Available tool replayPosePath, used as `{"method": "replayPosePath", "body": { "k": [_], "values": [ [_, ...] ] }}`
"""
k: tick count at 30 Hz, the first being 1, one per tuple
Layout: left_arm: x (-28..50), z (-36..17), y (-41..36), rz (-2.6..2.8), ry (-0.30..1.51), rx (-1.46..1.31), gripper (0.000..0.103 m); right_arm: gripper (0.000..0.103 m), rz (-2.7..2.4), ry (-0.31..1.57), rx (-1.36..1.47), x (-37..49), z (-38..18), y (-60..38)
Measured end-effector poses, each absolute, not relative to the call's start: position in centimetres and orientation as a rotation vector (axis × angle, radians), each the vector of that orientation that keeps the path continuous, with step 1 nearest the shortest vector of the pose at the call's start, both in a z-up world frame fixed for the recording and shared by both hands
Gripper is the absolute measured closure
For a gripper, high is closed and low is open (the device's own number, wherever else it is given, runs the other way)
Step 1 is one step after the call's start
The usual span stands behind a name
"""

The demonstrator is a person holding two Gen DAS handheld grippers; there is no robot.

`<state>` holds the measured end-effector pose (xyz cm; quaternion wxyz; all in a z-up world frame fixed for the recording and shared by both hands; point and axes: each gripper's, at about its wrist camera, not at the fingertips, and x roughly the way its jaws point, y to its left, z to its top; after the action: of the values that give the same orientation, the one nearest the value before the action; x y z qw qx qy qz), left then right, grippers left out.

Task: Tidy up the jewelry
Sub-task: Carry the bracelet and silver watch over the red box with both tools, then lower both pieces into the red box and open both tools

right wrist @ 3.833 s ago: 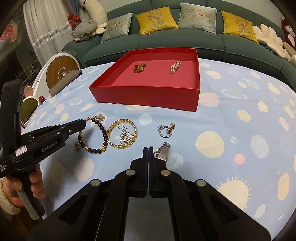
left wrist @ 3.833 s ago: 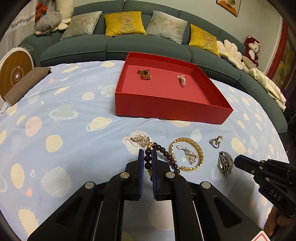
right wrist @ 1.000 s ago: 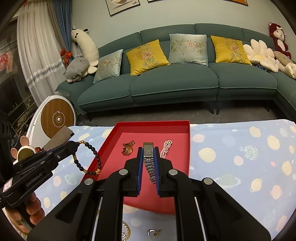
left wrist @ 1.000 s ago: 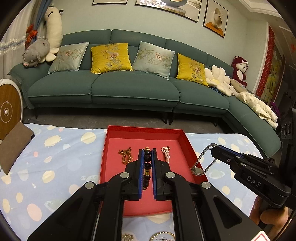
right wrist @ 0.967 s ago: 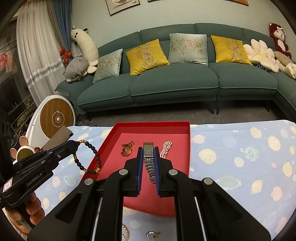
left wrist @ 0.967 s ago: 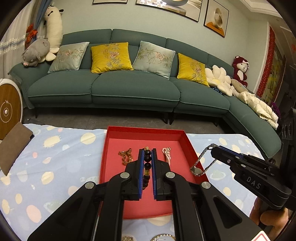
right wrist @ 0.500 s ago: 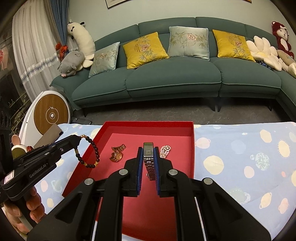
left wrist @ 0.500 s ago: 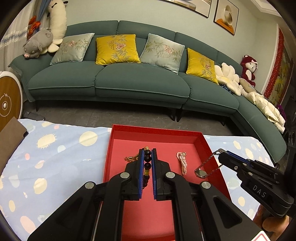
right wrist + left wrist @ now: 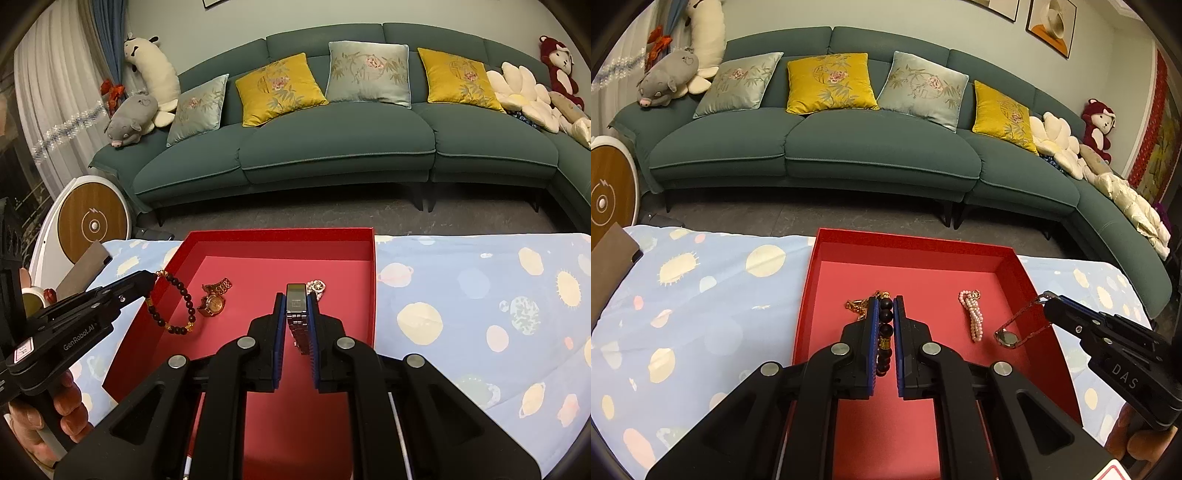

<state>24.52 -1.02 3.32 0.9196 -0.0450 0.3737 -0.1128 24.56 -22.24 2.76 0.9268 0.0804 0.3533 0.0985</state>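
Left gripper (image 9: 885, 308) was clamped on a bead bracelet (image 9: 173, 306), dark round glossy beads with a few small gold ones, the strand pinched between the blue pads and the rest of the loop dangling below the tips. It was held out roughly level over the red box (image 9: 1030, 280), aimed toward the box's 12 o'clock wall. From the other camera you could see a bare hand (image 9: 55, 417) wrapped round its handle at about 8 o'clock.

Right gripper (image 9: 296, 301) was pinched tight on a silver watch (image 9: 297, 314), rectangular face up top and a flat metal link band hanging down between the pads. Also hovering over the box, coming in from the 3 o'clock side in the left view, with the watch drooping in a loop.

The box itself was a shallow square tray, matte red cardboard look, low walls, pinkish-red floor. Two pieces were lying in it: a gold watch (image 9: 214, 299) with a chunky link strap, partly hidden behind the left gripper's tips in its own view, and a little pink pearl bracelet (image 9: 973, 317) at about 1 o'clock from those tips. So four pieces total, two held, two down.

Box sat on a surface covered in a pale blue cloth (image 9: 480, 295) printed with planets and suns. Beyond that, at 12 o'clock, a curved green sofa (image 9: 849, 147) with four cushions, two yellow, two grey-green.
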Motion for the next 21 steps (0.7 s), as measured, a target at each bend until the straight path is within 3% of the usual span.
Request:
{"method": "replayPosePath", "body": {
  "k": [21],
  "values": [
    [25.4,0.9,-1.2,-0.181,0.829,-0.066,0.096,0.092,0.196,0.767,0.159,25.3,0.8,-21.7]
  ]
}}
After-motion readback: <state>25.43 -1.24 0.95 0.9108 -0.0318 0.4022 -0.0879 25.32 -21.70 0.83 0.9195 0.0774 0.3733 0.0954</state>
